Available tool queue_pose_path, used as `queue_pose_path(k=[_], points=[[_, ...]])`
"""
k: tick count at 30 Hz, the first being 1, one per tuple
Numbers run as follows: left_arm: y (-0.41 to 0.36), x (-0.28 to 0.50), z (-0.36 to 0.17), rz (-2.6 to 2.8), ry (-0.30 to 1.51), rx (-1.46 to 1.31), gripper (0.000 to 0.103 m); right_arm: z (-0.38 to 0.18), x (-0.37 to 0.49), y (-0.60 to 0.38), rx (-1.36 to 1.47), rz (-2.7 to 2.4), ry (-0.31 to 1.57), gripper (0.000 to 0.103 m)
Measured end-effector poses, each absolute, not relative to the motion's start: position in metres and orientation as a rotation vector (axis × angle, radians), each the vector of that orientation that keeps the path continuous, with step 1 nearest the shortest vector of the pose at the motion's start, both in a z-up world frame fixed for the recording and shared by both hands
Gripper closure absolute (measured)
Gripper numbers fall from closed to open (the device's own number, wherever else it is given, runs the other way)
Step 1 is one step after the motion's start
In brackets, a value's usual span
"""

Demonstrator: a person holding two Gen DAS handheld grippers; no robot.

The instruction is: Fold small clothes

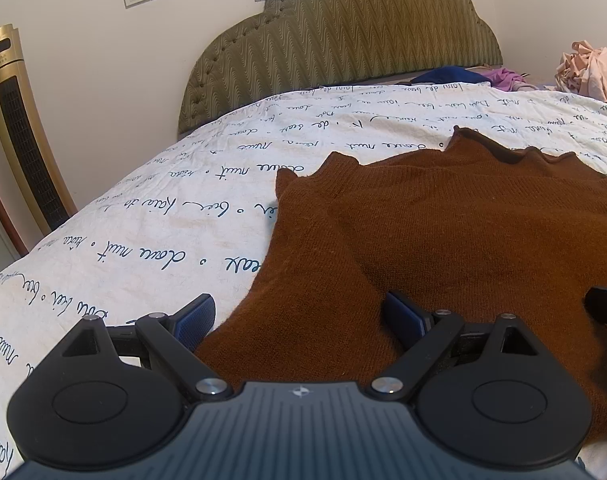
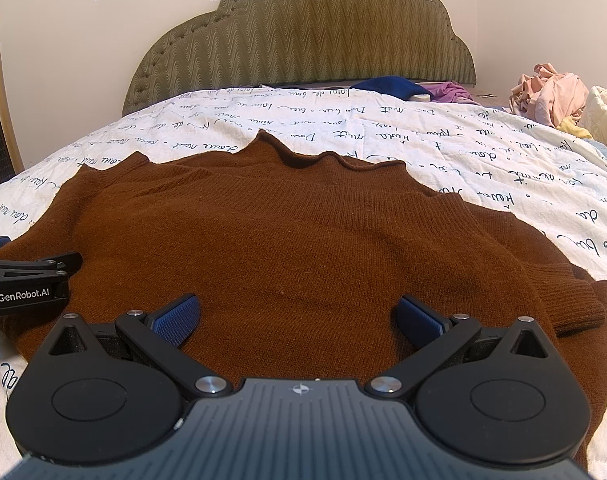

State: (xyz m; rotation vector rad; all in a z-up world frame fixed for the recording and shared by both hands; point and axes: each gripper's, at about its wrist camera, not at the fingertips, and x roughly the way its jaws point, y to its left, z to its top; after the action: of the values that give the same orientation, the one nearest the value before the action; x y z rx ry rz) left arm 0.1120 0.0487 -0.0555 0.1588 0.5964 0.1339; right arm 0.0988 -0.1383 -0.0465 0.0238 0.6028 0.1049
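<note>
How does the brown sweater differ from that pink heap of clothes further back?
The brown sweater lies spread flat near the open grippers; the pink heap sits crumpled at the bed's far right. The sweater is a dark knit, the heap pale, thin fabric. Both rest on the bed.

Plain rust-brown sweater (image 2: 287, 232), script-printed white bedspread (image 2: 483, 152)

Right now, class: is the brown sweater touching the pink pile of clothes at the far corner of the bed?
Apart. The right wrist view shows bare printed bedspread between the brown sweater and the pink pile.
</note>
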Motion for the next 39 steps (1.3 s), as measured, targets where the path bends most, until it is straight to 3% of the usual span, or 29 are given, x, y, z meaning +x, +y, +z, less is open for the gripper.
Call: queue_pose_path(k=[39], points=[[0.050, 0.113, -0.045, 0.110, 0.605, 0.166, 0.011, -0.046, 0.099, -0.138, 0.022, 0.102, 0.605, 0.000]])
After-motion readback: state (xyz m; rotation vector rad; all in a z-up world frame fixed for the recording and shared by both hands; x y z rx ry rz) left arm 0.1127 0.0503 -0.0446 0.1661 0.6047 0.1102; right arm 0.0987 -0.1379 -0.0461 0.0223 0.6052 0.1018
